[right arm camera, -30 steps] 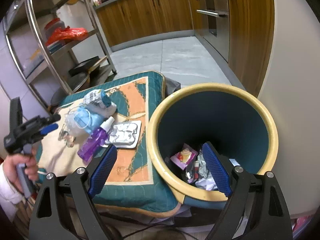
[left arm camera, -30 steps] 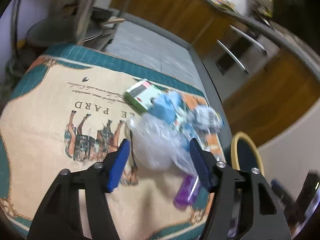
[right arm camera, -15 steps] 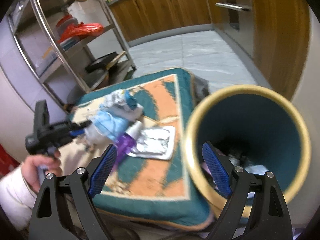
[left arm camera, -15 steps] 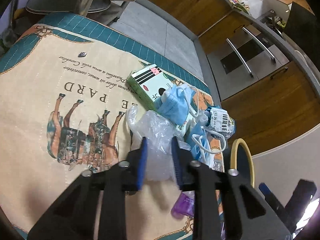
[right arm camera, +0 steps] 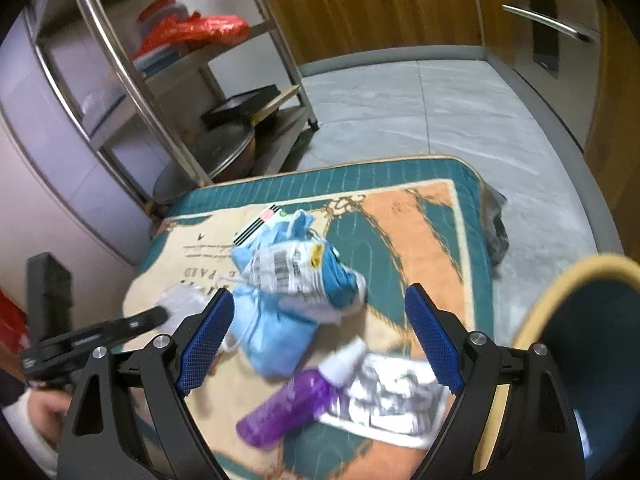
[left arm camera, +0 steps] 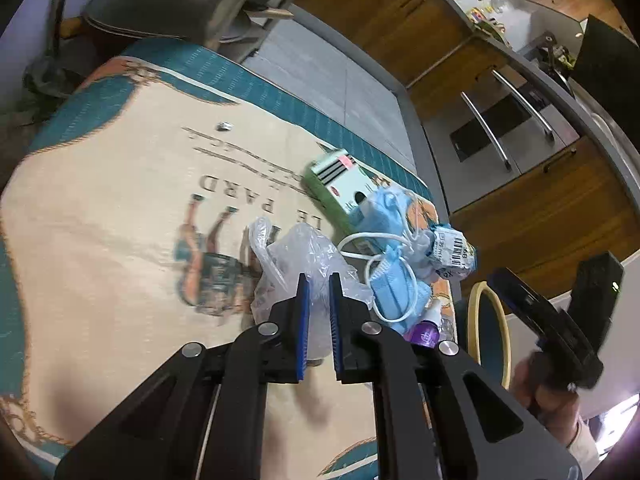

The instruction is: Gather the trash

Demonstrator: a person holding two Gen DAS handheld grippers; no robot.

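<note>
My left gripper (left arm camera: 318, 292) is shut on a crumpled clear plastic bag (left arm camera: 304, 256) lying on the patterned cloth (left arm camera: 120, 208). Beside the bag lie blue face masks (left arm camera: 394, 280), a green and white box (left arm camera: 340, 188), a crumpled label wrapper (left arm camera: 454, 254) and a purple bottle (left arm camera: 424, 336). My right gripper (right arm camera: 320, 340) is open and empty, above the masks (right arm camera: 276, 332), the wrapper (right arm camera: 304, 270), the purple bottle (right arm camera: 288, 408) and a silver blister pack (right arm camera: 392, 400). The yellow-rimmed bin (right arm camera: 560, 300) stands at the right.
A metal shelf rack (right arm camera: 132, 92) with pans and a red bag stands behind the table. Wooden cabinets (left arm camera: 540, 208) and grey floor (right arm camera: 420, 120) lie beyond. The bin's rim (left arm camera: 502, 344) shows past the table's right edge. A small scrap (left arm camera: 224, 126) lies on the cloth.
My left gripper has closed on the clear plastic bag. My right gripper has swung from over the bin leftward to over the trash pile.
</note>
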